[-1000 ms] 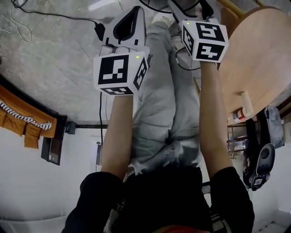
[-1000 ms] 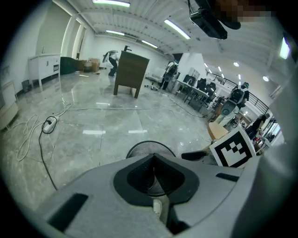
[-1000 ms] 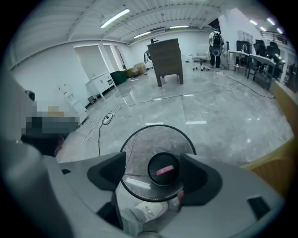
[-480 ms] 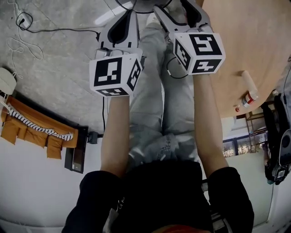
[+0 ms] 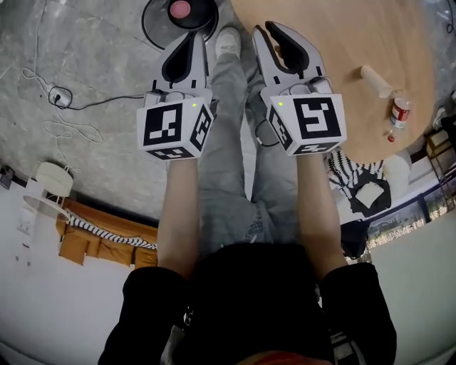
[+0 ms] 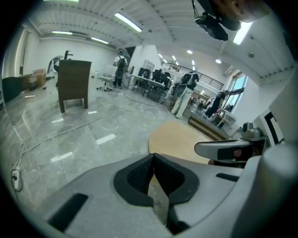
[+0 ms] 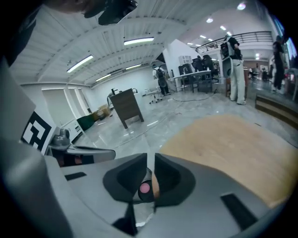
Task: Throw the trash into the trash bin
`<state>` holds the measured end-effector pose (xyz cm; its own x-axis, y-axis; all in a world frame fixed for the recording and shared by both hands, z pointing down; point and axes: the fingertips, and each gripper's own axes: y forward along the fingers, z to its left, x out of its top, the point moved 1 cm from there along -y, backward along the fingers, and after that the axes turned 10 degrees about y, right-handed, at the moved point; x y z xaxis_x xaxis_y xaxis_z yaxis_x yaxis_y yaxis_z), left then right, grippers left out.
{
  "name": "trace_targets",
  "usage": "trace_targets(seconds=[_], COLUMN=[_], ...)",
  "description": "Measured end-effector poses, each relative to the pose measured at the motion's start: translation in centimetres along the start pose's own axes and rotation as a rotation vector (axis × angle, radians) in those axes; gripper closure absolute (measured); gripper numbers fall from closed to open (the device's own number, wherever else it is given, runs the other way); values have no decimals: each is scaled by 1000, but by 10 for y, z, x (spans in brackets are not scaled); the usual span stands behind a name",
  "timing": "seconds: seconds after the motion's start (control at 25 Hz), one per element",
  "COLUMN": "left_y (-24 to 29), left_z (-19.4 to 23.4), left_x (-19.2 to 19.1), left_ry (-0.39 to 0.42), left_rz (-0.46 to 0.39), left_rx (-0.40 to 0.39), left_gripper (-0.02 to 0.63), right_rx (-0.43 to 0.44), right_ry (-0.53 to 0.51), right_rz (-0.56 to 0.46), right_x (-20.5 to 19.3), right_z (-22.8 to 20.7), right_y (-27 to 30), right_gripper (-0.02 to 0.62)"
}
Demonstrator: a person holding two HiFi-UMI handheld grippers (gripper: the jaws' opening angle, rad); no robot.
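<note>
Both grippers are held out side by side over the person's legs, above the floor. My left gripper [image 5: 194, 36] [image 6: 153, 155] is shut, its pads meeting at the tips with nothing in them. The jaws of my right gripper [image 5: 265, 30] [image 7: 151, 158] have just been closing; a narrow slit remains, with nothing between them. To the right, on the round wooden table [image 5: 335, 43] [image 7: 233, 139], lie a pale roll [image 5: 375, 80] and a small red-and-white can [image 5: 399, 112]. A black round thing with a pink centre [image 5: 182, 13] [image 7: 144, 188] stands on the floor ahead; I cannot tell if it is the bin.
A cable [image 5: 64, 107] trails over the grey floor at the left. A white stand [image 5: 50, 187] and an orange cloth [image 5: 92, 241] sit lower left. A striped cloth [image 5: 345, 175] lies below the table. A dark cabinet [image 6: 73, 83] and people stand far off.
Both grippers have risen, and the view has swung. The black round thing has come into sight, and the roll and can now lie higher on the table. The right jaws have narrowed.
</note>
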<state>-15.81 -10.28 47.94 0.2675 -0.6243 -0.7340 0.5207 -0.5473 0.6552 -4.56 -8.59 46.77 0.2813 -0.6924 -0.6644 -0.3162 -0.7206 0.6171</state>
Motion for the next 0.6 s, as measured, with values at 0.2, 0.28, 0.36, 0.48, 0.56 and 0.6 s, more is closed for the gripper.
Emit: trace_targets(seconds=[0.2, 0.28, 0.36, 0.48, 0.56, 0.6], left_y=[12, 19, 25, 29, 29, 30], left_z=[-46, -70, -95, -131, -154, -165], left_x=[20, 25, 30, 36, 36, 35], left_ry=[99, 133, 165, 209, 233, 243], left_rz=[16, 22, 23, 24, 33, 37], left_rx=[-110, -157, -199, -256, -288, -302], left_gripper=[601, 601, 601, 601, 601, 601], right_rx=[-158, -219, -275, -345, -371, -382], right_ry=[104, 143, 182, 224, 242, 248], right_rz=[-89, -123, -161, -202, -205, -201], right_x=[12, 12, 12, 7, 0, -4], right_z=[-48, -70, -91, -118, -132, -139], right_y=[-60, -87, -114, -151, -170, -178], right_gripper=[570, 572, 572, 569, 483, 436])
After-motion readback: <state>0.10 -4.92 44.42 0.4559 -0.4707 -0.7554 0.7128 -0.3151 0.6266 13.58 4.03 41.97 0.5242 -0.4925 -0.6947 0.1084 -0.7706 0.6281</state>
